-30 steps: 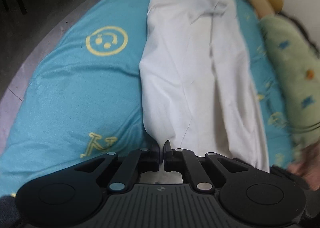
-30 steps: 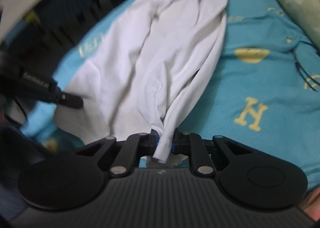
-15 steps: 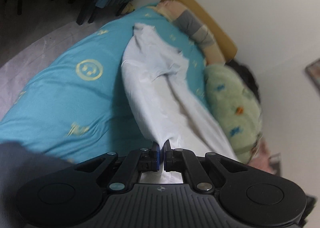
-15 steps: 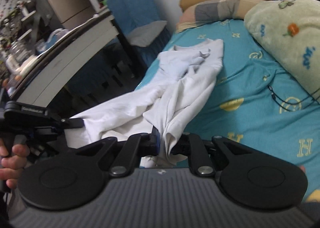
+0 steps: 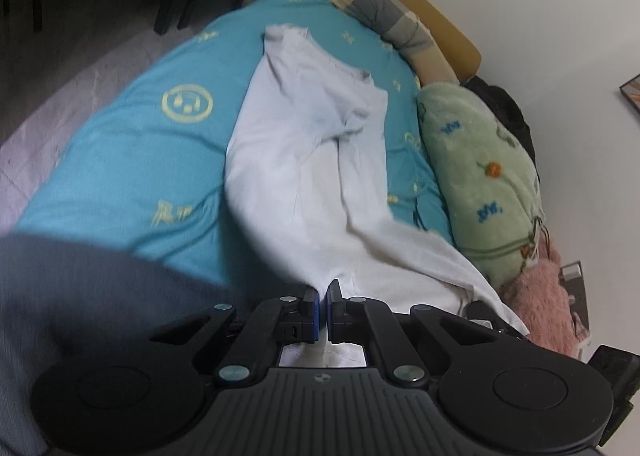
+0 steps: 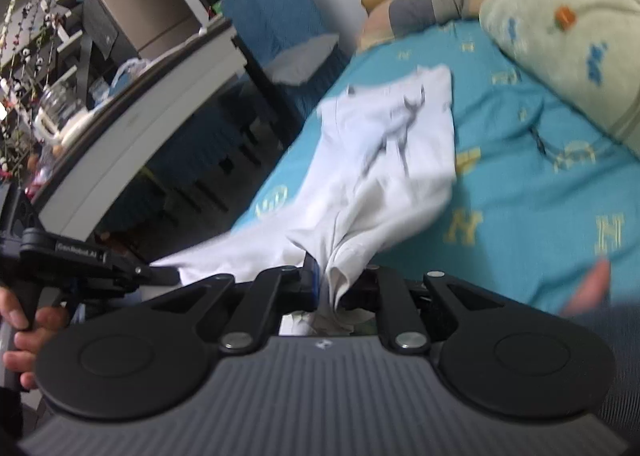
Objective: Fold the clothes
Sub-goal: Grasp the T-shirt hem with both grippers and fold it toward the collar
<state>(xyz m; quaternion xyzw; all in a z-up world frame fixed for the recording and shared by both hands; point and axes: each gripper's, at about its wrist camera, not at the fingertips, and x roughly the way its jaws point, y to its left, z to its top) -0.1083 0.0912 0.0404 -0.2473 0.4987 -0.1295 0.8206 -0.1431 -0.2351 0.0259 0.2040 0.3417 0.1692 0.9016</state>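
Both sets of jaws are pressed tight on the same white shirt [image 5: 304, 159]. On the left gripper [image 5: 323, 306] the two fingers sit almost together, with a thin bit of white cloth pinched between them. On the right gripper [image 6: 340, 288] the fingers clamp a thicker, bunched-up fold of the shirt [image 6: 384, 159], and a little of it hangs down past them.

Most of the shirt lies down the middle of the bed [image 5: 120, 159], which has a bright blue cover with yellow marks on it. Its far end reaches up toward the head of the bed, near the striped pillow [image 5: 396, 23]. Its near end lifts up off the cover to the two grippers, close to the foot edge of the bed. The cloth sags between the two grips.

A fluffy green blanket [image 5: 480, 175] is piled along the wall side of the bed, just beside the shirt. Something pink and fuzzy [image 5: 540, 304] lies next to it at the near end.

From the right wrist view, a hand [image 6: 28, 332] holds the handle of the left gripper [image 6: 160, 278] off the side edge of the bed. Behind it stands a desk [image 6: 132, 115] with a glass jar [image 6: 60, 107] on top.
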